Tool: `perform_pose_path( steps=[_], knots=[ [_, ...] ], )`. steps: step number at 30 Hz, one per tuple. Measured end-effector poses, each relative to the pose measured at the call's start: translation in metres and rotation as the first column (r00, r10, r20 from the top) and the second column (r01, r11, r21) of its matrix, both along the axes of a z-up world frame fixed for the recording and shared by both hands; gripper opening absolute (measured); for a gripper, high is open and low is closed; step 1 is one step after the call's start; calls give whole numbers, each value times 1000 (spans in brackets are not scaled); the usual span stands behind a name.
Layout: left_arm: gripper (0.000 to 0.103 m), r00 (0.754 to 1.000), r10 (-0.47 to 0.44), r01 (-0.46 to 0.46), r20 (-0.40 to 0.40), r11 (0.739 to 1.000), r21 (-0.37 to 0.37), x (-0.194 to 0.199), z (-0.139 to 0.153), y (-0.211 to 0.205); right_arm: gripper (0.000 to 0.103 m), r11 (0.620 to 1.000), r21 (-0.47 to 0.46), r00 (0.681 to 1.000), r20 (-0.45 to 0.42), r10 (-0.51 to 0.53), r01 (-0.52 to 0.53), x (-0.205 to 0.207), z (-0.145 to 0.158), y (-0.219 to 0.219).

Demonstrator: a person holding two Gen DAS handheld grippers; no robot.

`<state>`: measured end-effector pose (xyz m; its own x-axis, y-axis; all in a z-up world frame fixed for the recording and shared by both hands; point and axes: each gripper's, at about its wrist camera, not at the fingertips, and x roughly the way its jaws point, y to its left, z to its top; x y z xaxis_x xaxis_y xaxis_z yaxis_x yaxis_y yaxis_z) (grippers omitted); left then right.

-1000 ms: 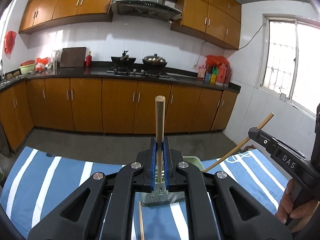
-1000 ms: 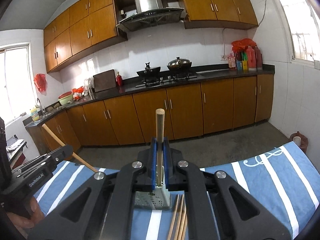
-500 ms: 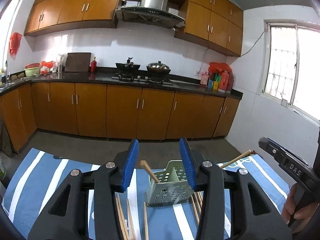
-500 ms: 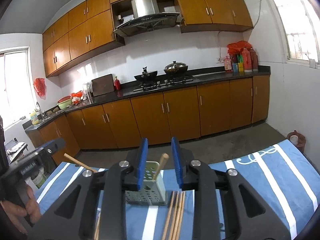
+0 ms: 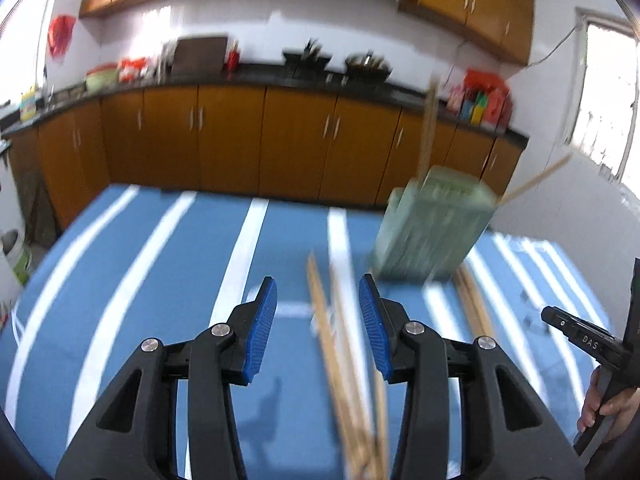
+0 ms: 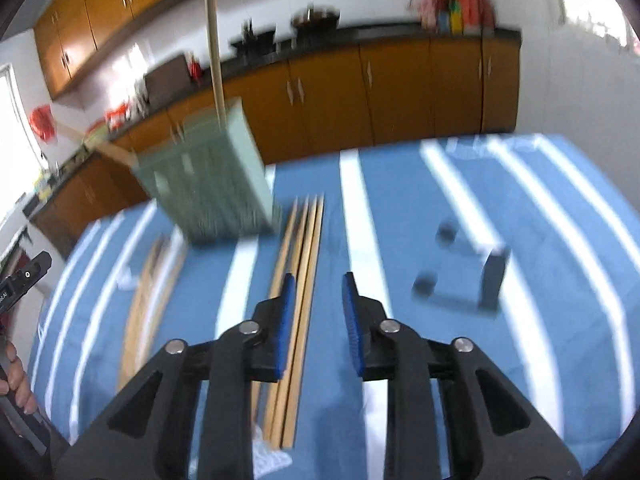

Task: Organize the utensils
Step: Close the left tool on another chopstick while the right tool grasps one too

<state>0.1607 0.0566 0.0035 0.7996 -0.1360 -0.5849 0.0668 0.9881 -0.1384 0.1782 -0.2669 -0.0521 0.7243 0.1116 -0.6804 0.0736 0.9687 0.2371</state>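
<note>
A pale green perforated utensil holder point(image 5: 432, 228) stands on the blue striped cloth, with two wooden chopsticks point(image 5: 427, 128) sticking out of it. It also shows in the right wrist view point(image 6: 208, 184). My left gripper point(image 5: 318, 324) is open and empty above a bundle of loose chopsticks point(image 5: 344, 360) lying left of the holder. My right gripper point(image 6: 318, 312) is open and empty above another bundle of chopsticks point(image 6: 300, 280) lying right of the holder. Both views are blurred by motion.
The table carries a blue cloth with white stripes point(image 5: 160, 280). A dark blurred block point(image 6: 460, 280) lies to the right in the right wrist view. More chopsticks point(image 6: 148, 284) lie left of the holder. Kitchen cabinets stand behind the table.
Both grippers let go of their chopsticks into the holder, opened, then tipped down and dropped toward the loose chopsticks on the cloth.
</note>
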Motion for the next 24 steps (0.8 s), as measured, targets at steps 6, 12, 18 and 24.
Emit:
perform_pose_path(
  steps=[6,12,18,24],
  knots=[
    [43,996,4,-4,-89,1000,-2,-6,-34,4,19,999,12,993,-105,52,-51,9,-41,22],
    [43,994,-11,11,-112,1000,2,-5,-43,-2,15,998,-19,990,-131,55,-58,16,-51,26],
    [43,991,-28,28,-129,1000,-5,-2,-47,-9,9,997,-70,990,-141,14,-24,17,-54,23],
    [43,986,-61,61,-158,998,-6,-3,-58,-18,8,992,-123,990,-134,-49,33,17,-57,16]
  ],
)
